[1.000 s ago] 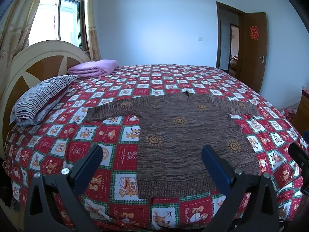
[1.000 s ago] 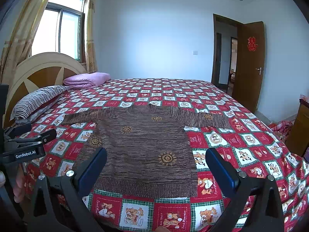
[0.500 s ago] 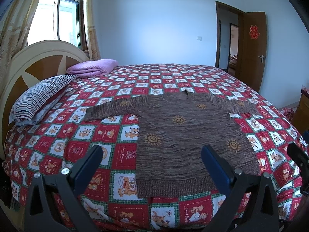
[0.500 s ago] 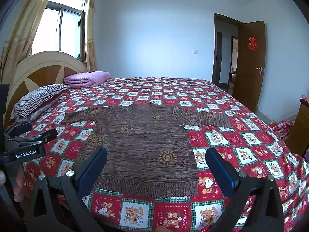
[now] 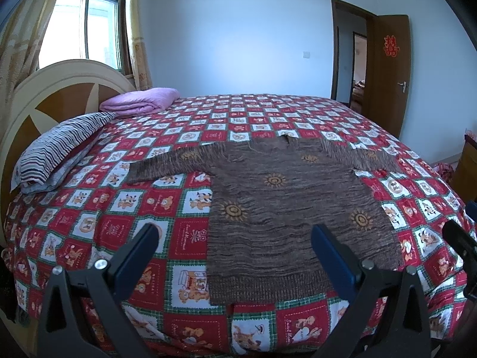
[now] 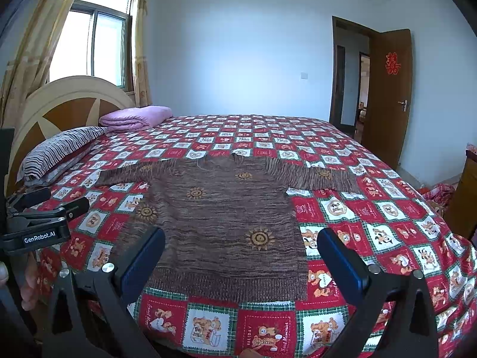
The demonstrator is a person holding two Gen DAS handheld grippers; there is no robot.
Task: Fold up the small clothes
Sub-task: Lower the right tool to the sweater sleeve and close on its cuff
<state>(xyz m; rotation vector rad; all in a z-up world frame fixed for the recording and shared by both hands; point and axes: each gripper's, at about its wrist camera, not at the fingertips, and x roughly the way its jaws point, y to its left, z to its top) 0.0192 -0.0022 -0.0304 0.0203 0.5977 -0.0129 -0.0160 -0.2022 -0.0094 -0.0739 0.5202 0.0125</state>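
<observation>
A small brown knit sweater (image 5: 286, 208) with orange sun motifs lies flat on the bed, both sleeves spread out to the sides, hem toward me. It also shows in the right wrist view (image 6: 226, 223). My left gripper (image 5: 235, 250) is open and empty, held above the bed's near edge in front of the hem. My right gripper (image 6: 241, 253) is open and empty, also just short of the hem. The left gripper's body (image 6: 38, 226) shows at the left edge of the right wrist view.
The bed has a red, white and green checked bear-print cover (image 5: 167, 208). A striped pillow (image 5: 56, 155) and a folded purple blanket (image 5: 140, 104) lie by the headboard (image 5: 59, 89) on the left. An open wooden door (image 5: 387, 71) stands at the right.
Both views have shifted only slightly, with the sweater sitting a touch higher in frame. The sweater has not moved and both grippers stay open.
</observation>
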